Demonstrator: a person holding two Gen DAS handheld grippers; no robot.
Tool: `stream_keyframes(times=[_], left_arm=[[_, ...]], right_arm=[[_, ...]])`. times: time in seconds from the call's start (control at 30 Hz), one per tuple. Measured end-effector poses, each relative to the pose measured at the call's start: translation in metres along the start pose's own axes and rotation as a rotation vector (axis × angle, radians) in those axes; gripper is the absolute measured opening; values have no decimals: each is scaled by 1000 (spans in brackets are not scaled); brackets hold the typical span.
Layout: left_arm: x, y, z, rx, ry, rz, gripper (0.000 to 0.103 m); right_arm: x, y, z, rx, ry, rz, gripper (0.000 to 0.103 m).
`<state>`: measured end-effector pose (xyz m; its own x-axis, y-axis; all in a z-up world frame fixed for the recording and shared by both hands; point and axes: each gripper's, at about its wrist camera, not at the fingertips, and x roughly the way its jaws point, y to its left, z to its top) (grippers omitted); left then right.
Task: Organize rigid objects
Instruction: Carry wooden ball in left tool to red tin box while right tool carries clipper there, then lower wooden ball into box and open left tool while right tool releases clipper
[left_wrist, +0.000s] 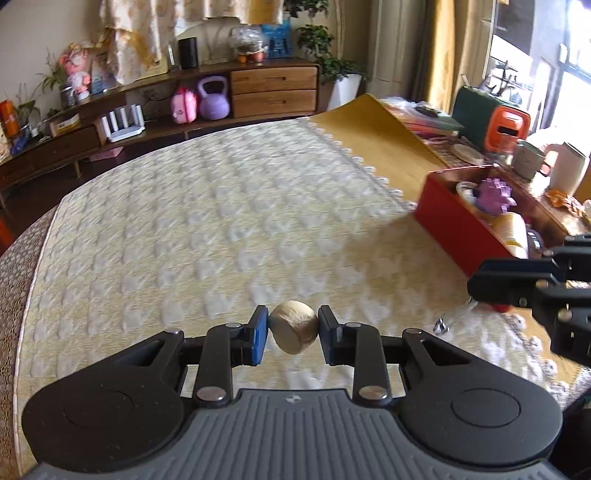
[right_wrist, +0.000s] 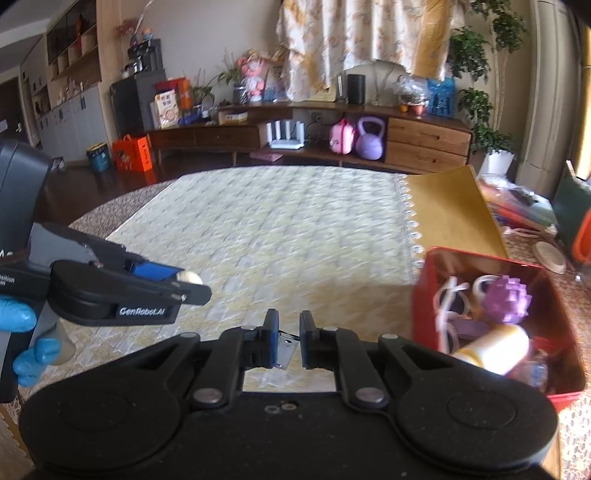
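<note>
A: Left claw (left_wrist: 293, 334): narrowed onto a tan wooden knob (left_wrist: 294, 326), rounded with one flat face; the blue pads (left_wrist: 259, 336) press it from both sides; it hangs clear above the quilted cover (left_wrist: 207, 221).

B: Confirmed from the right wrist view; the pale knob (right_wrist: 189, 277) shows at the tip of the left claw (right_wrist: 184, 282), gripped by a blue-gloved hand (right_wrist: 27, 332).

A: Right claw (right_wrist: 286, 338): jaws narrow, a small flat silvery metal piece (right_wrist: 286, 347) between the pads; whether they pinch it I cannot tell; motion blur.

B: From the left wrist view the right claw (left_wrist: 480, 291) sits low at the right edge, over a small metal clip (left_wrist: 440, 326) on the cover; its gap is not visible there.

A: Surface: cream-yellow cover, raised woven pattern, scalloped lace edge; mustard cloth (right_wrist: 447, 206) beyond it.

B: Red box (right_wrist: 421, 306), rigid, square-walled, just right of the right claw; holds a spiky purple toy (right_wrist: 508, 301), white loop (right_wrist: 448, 302), cream cylinder (right_wrist: 495, 349).

A: Far back: wooden cabinet (right_wrist: 424, 144) with a lilac kettlebell (right_wrist: 369, 139) and a pink case (right_wrist: 341, 138).
</note>
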<state>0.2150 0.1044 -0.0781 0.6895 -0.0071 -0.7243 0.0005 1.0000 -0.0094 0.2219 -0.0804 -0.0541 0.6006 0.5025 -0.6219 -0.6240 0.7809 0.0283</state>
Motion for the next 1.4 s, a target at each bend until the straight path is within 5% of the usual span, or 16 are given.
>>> stream_keyframes(times=[0.63, 1.4], left_arm=[[-10, -92, 48, 96, -26, -78, 29], [82, -197, 99, 207, 56, -99, 29]], right_arm=[[-62, -103, 3, 87, -116, -143, 10], [-44, -203, -29, 173, -78, -233, 10]])
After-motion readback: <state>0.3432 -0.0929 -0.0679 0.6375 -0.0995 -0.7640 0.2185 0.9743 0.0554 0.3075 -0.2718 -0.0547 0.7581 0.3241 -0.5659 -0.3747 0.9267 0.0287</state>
